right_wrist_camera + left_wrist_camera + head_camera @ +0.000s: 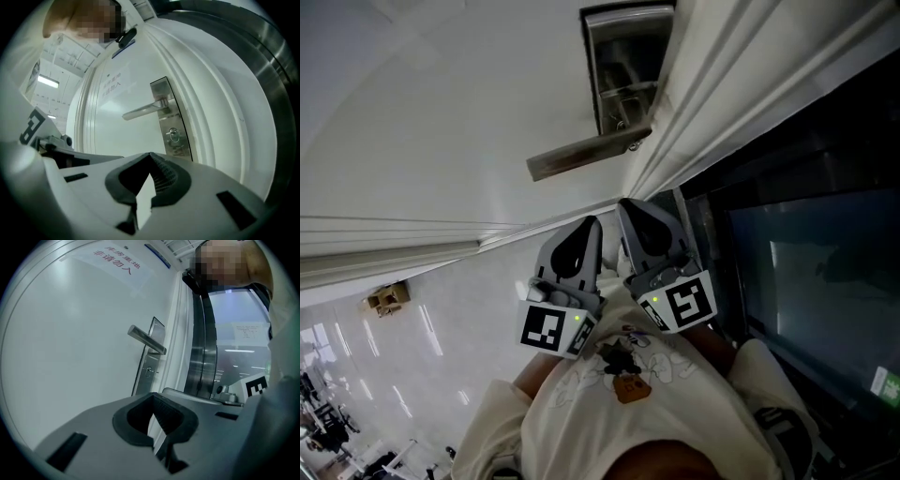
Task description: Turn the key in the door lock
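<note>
A white door (441,112) carries a steel lock plate (623,70) with a lever handle (581,155). A small key (622,122) sits in the keyhole below the handle. The key (173,135) shows most plainly in the right gripper view, under the lever (143,110); in the left gripper view the key (149,371) is tiny. Both grippers are held near the person's chest, well short of the lock. My left gripper (581,246) and right gripper (647,230) sit side by side, jaws shut with nothing in them. Their tips point at the door: left gripper (152,401), right gripper (150,159).
Right of the door frame stands a dark glass panel (806,253) with a steel post (206,343). A paper notice with red characters (115,263) hangs high on the door. A small brown object (386,298) lies on the glossy tiled floor (403,356).
</note>
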The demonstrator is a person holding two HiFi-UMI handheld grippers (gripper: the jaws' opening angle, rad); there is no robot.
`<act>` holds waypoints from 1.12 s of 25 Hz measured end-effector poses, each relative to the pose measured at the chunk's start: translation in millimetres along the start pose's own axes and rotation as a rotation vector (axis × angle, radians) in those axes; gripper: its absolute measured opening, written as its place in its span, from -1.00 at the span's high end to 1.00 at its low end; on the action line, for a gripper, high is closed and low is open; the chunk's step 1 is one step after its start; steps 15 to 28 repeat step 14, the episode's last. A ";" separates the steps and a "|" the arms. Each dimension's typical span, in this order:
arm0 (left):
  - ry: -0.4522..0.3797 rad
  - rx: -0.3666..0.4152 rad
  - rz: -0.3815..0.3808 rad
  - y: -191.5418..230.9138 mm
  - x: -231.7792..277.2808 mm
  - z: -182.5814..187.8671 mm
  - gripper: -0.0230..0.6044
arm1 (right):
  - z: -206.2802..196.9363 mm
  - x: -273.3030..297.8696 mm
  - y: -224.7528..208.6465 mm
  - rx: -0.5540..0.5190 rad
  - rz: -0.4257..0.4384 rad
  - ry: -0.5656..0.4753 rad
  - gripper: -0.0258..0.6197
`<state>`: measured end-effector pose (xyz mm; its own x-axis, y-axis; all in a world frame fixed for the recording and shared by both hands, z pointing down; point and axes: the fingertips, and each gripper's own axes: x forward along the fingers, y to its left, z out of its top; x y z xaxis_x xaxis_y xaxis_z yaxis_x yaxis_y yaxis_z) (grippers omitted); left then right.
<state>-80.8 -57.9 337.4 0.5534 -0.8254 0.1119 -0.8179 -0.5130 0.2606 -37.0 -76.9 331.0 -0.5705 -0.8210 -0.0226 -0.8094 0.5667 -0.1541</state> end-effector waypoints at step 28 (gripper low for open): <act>-0.005 -0.010 -0.038 -2.8 4.0 -1.8 0.91 | 12.1 -3.5 -23.8 -0.091 -0.103 -0.003 0.90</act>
